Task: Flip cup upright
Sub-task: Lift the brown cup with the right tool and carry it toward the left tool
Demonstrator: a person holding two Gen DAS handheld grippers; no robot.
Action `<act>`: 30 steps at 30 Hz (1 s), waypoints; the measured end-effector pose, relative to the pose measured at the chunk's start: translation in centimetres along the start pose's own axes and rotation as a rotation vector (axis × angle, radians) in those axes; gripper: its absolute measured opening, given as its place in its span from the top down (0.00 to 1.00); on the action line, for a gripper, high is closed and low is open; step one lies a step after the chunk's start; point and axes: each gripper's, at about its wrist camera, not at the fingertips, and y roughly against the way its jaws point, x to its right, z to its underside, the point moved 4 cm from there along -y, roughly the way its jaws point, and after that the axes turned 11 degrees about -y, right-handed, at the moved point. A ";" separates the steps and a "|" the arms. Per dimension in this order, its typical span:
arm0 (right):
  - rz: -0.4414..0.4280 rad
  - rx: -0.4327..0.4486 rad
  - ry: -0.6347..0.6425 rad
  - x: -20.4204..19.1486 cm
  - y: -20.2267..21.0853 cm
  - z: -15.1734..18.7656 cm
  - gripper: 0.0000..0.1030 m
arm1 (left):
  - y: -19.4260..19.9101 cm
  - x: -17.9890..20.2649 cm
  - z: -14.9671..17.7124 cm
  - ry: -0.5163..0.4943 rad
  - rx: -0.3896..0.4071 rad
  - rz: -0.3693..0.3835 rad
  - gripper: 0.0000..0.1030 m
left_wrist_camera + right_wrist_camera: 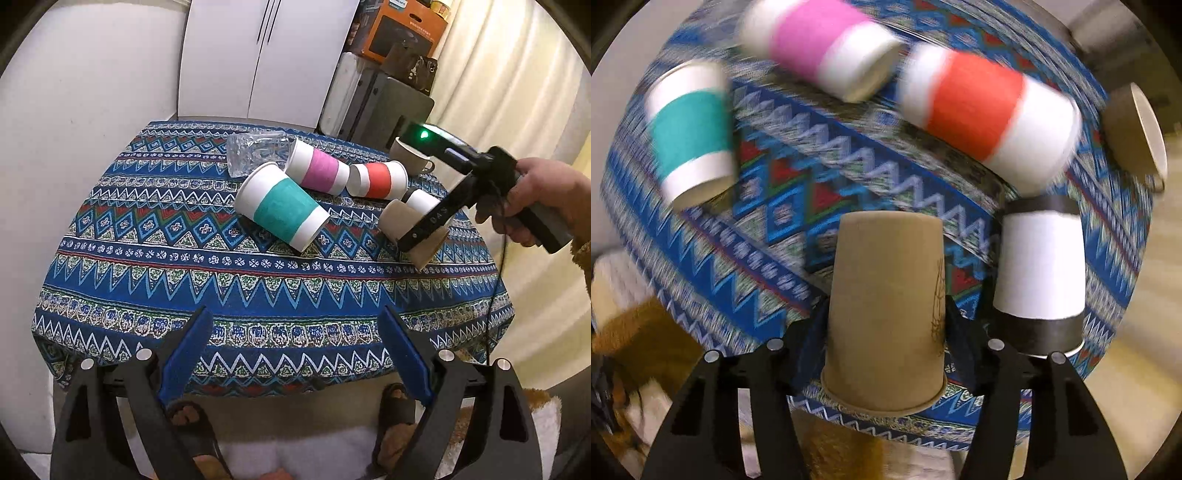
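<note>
Pinching the brown paper cup (884,314) across its body, the right gripper (886,325) is tilting it, seemingly mid-flip, just beside the black-and-white cup (1039,266) on the patterned tablecloth (184,266), while the left gripper (295,354) is hanging spread and idle, well back from that cup.

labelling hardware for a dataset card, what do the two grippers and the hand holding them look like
The left gripper has black angular arms with silver bolts and blue fingers. The right gripper is black, with a green light on top, faint pale lettering along its side, a grey handle and a thin black cable hanging down. The bare hand on it shows a fuzzy brown cuff.
</note>
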 end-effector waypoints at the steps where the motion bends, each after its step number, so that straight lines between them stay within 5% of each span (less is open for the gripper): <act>1: -0.001 -0.003 0.057 -0.8 0.5 0.5 0.42 | 0.1 -0.1 0.0 0.002 0.004 0.004 0.14; 6: 0.033 -0.030 0.376 -5.5 2.0 4.1 0.42 | 1.0 -0.1 -0.1 0.002 0.037 0.032 0.14; 8: 0.043 -0.012 0.580 -8.0 2.9 6.2 0.42 | 1.4 -0.3 0.0 0.003 0.049 0.002 0.14; 11: 0.045 -0.040 0.719 -10.1 3.4 7.7 0.42 | 1.7 -0.7 0.2 -0.006 0.048 -0.033 0.14; 18: 0.377 -0.066 1.135 -12.4 -1.0 11.3 0.42 | 2.1 -2.1 0.5 0.017 0.051 -0.041 0.14; 26: 0.426 -0.112 1.347 -15.3 -2.9 17.1 0.42 | 2.0 -2.0 0.4 0.002 0.054 -0.030 0.14; 30: 0.430 -0.107 1.353 -16.6 -3.0 18.8 0.42 | 1.7 -0.5 0.4 -0.039 0.043 0.060 0.14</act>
